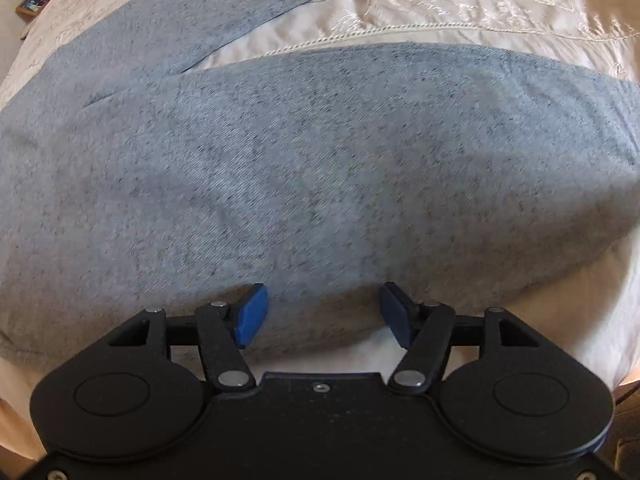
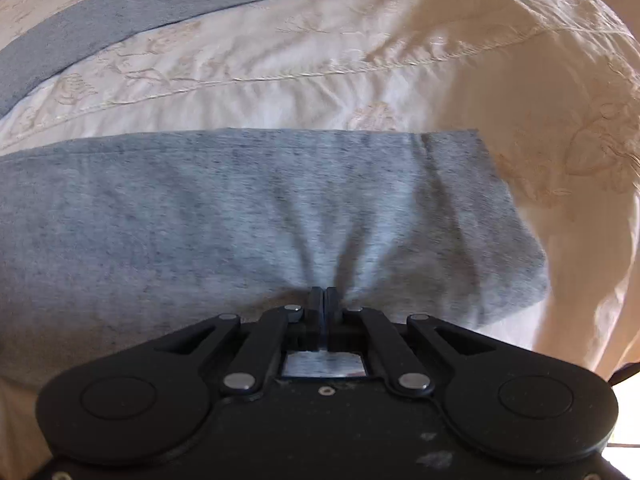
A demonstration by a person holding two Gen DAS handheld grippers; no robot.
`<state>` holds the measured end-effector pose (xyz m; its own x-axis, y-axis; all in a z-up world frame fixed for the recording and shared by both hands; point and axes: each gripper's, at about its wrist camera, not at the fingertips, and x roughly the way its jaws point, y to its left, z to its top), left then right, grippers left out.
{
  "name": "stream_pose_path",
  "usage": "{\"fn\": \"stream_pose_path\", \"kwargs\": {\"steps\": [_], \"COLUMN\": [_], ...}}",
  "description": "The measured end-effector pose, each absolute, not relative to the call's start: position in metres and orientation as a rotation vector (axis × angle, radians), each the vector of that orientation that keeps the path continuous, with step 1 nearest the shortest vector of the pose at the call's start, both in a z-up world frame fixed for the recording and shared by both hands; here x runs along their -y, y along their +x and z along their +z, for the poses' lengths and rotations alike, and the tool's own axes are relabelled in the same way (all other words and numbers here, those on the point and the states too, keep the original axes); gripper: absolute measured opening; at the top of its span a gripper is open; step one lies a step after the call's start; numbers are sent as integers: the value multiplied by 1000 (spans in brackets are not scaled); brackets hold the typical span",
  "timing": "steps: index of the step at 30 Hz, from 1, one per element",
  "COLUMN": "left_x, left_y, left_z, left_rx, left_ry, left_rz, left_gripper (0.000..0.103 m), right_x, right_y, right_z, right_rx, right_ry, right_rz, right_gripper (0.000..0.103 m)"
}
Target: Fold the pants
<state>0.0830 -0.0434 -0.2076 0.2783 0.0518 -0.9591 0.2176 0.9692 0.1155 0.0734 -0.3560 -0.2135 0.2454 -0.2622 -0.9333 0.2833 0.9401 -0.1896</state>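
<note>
Grey marl pants (image 1: 300, 160) lie spread flat on a cream embroidered bedspread (image 1: 480, 8), with the two legs apart. My left gripper (image 1: 323, 300) is open, its blue pads (image 1: 252, 316) hanging either side of the near edge of the near leg, with nothing pinched. In the right wrist view the near leg (image 2: 200, 208) ends in a hem at the right. My right gripper (image 2: 324, 294) is shut on that leg's near edge close to the hem, and creases fan out from the pinch. The far leg (image 2: 120, 12) lies across the top left.
The bedspread (image 2: 360, 60) drops off over the bed's edge at the right (image 2: 580, 260). A bedside table with a framed picture (image 1: 30, 4) stands beyond the bed at the far left.
</note>
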Motion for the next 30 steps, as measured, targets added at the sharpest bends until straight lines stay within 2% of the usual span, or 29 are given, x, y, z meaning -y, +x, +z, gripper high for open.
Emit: {"fn": "stream_pose_path", "kwargs": {"steps": [2,3,4,5,6,8,10,12,16,18,22,24,25,26,27,30], "left_x": [27,21,17,16,17,28,39,50,41,23,-33,-61,-72,-83,-93,-115], "left_y": [82,84,87,93,98,116,137,155,162,158,156,159,162,167,173,196], "left_z": [-204,-196,-187,-174,-164,-151,-155,-170,-201,-202,-204,-200,-194,-187,-176,-137], "left_rx": [-1317,-1325,-1313,-1277,-1231,-1138,-1121,-1151,-1226,-1228,-1279,-1305,-1314,-1318,-1317,-1216], "left_ry": [238,219,194,162,144,122,116,128,140,114,70,38,8,-20,-52,-130], "left_rz": [-53,-31,-22,-24,-33,-56,-77,-101,-59,-22,174,262,297,329,351,357], "left_gripper": [66,62,49,47,49,59,62,62,65,69,78,77,69,59,57,59], "right_x": [377,384,385,377,367,339,314,284,259,277,353,378,386,392,396,393], "right_y": [71,71,74,78,84,97,110,134,144,142,140,141,144,150,156,191], "right_z": [-210,-206,-200,-193,-188,-181,-182,-195,-218,-221,-223,-222,-221,-216,-206,-171], "right_rx": [-1265,-1256,-1237,-1207,-1176,-1117,-1084,-1091,-1128,-1128,-1170,-1199,-1221,-1243,-1252,-1179], "right_ry": [78,97,88,54,16,-18,13,45,-90,-99,-28,-56,-72,-74,-47,60], "right_rz": [-440,-469,-483,-462,-406,-257,-92,68,150,82,-162,-262,-293,-307,-295,-211], "right_gripper": [0,0,1,5,8,19,23,23,22,20,25,32,39,39,39,39]}}
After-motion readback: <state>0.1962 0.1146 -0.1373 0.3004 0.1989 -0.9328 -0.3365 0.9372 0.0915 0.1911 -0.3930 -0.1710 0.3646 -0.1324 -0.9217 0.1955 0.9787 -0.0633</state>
